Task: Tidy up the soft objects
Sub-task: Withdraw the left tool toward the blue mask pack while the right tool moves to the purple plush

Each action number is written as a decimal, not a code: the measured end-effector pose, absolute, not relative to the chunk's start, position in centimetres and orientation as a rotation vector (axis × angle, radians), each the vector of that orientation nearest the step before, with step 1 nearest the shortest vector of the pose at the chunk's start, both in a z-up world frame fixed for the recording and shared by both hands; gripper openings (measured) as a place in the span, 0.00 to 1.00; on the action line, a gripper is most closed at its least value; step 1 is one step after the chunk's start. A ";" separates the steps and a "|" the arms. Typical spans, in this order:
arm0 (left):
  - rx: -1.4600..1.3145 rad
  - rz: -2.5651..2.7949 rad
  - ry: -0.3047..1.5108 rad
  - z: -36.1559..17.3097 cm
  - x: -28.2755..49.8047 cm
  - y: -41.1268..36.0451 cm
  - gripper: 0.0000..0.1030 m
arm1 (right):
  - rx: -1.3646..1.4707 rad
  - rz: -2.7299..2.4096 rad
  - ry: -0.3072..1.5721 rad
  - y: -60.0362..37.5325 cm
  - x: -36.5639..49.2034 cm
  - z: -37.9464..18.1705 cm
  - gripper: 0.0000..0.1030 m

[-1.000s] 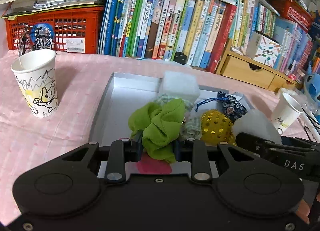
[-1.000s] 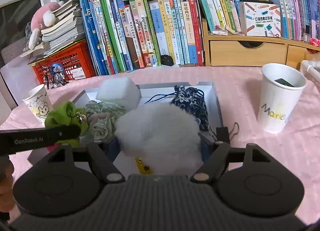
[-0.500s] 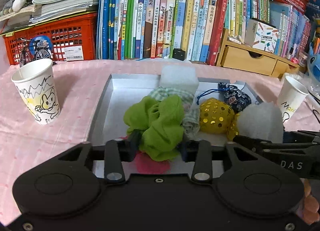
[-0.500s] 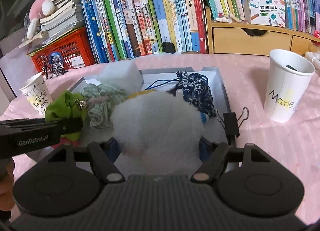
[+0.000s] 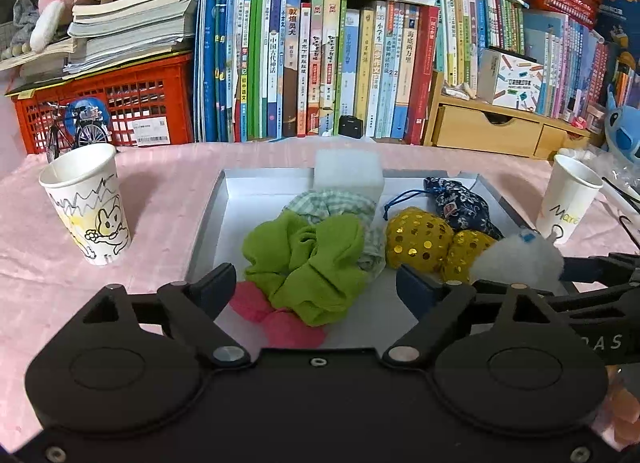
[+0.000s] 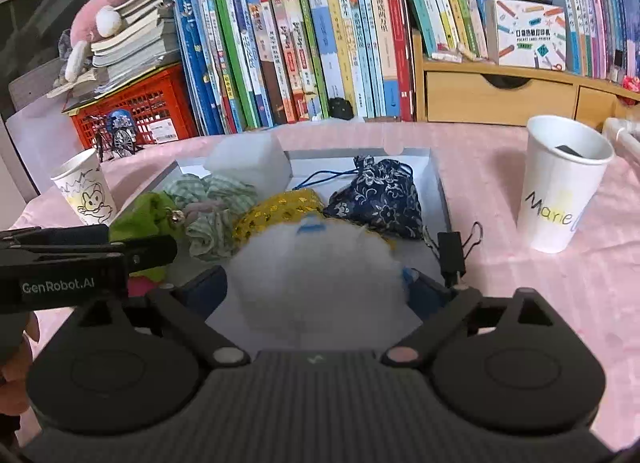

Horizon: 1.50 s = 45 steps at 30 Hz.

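Observation:
A green scrunchie lies in the grey tray, partly over a pink soft piece. My left gripper is opening, and its pads stand clear on either side of the scrunchie. A white fluffy ball rests at the tray's near right. My right gripper is opening around it, with the left pad clearly off the fluff. Behind these lie a checked scrunchie, a white foam block, two gold sequin balls and a navy flowered pouch.
A cartoon paper cup stands left of the tray and a lettered cup right of it. A black binder clip sits at the tray's right edge. Books, a red crate and wooden drawers line the back.
My left jaws have spread and let go of the green scrunchie, which now lies in the tray. My right jaws have widened off the white fluffy ball, which has sunk onto the tray.

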<state>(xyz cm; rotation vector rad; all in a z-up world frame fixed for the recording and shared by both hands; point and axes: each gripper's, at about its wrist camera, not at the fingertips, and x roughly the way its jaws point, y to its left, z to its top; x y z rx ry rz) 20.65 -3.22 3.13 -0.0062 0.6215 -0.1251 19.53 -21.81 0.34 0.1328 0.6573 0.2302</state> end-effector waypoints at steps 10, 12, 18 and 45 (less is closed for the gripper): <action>-0.039 -0.154 0.590 4.7 18.2 -3.1 0.86 | 0.108 0.233 0.586 -22.4 17.1 2.0 0.99; -0.041 -0.159 0.578 5.0 17.6 -3.1 0.86 | 0.105 0.234 0.568 -22.5 16.5 2.4 0.99; -0.042 -0.175 0.551 5.6 15.7 -3.2 0.87 | 0.078 0.232 0.522 -22.5 14.7 3.3 1.00; -0.001 -0.273 0.605 1.5 10.7 -5.5 0.88 | -0.052 0.110 0.429 -23.7 5.6 0.2 1.00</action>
